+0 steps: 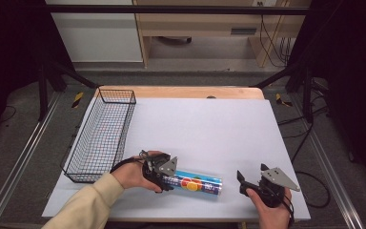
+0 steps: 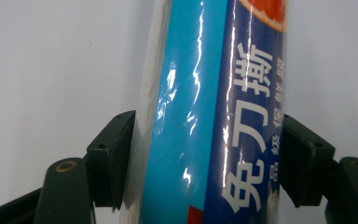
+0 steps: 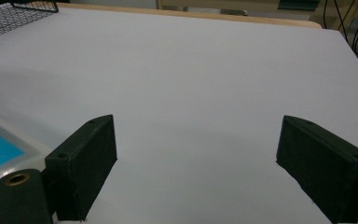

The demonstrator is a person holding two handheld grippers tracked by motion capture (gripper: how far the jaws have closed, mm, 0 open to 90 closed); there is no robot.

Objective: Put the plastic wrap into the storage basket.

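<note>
Here the left claw (image 2: 205, 163) clamps the roll (image 2: 209, 112) lettered "免刀撕".

Even overhead light, dark edges, soft focus.

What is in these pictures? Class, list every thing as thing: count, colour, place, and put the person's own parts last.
Roll of cling film: one, blue and dark blue wrapper with an orange fruit picture, lying on its side near the front edge of the mat.
Wire basket: one, black mesh, at the left edge of the table.
Mat: one, pale grey, covering most of the table top.
Table: one, light wood, its far edge showing beyond the mat.
Left claw: one, black, closed on the left end of the roll, a pad on each side.
Right claw: one, black, jaws wide apart over bare mat, right of the roll.
Hands: two, left hand with a cream sleeve, right hand at the bottom edge.
</note>
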